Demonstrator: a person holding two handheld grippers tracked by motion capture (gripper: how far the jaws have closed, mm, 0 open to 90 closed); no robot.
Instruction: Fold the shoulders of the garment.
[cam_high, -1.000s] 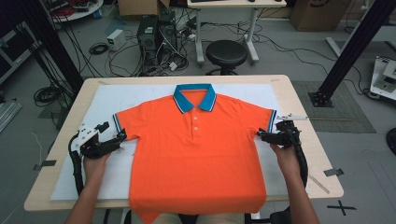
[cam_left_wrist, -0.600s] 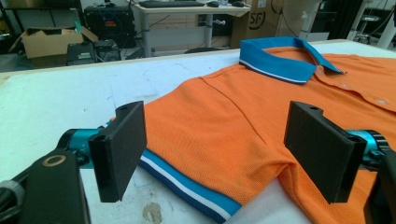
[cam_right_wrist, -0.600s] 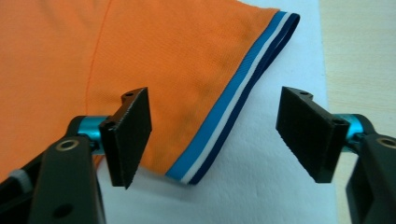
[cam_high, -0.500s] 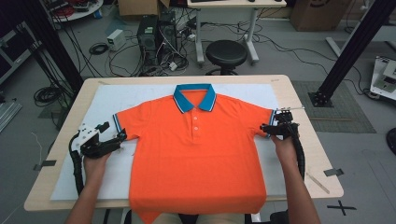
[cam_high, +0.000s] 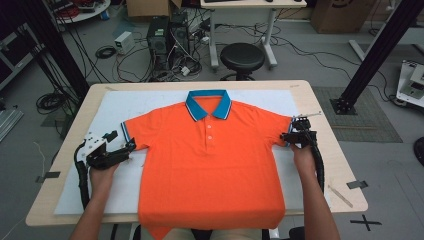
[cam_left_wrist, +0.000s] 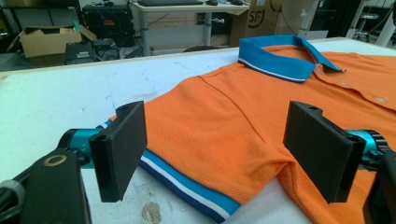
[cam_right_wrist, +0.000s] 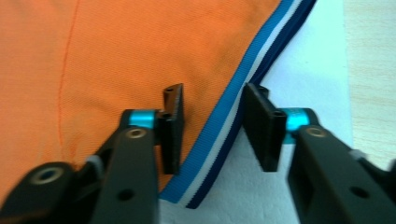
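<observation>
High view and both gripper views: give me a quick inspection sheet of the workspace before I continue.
Surface: wooden table under a white mat.
Job's things: orange polo shirt lying flat, blue collar away from the person.
Clutter: nothing seen on the mat.
Grippers: left gripper open at one sleeve; right gripper has just been closing, straddling the other sleeve's striped cuff, fingers not yet pressing.
Cables: one trails from each gripper.
Surroundings: black stool, floor cables.
</observation>
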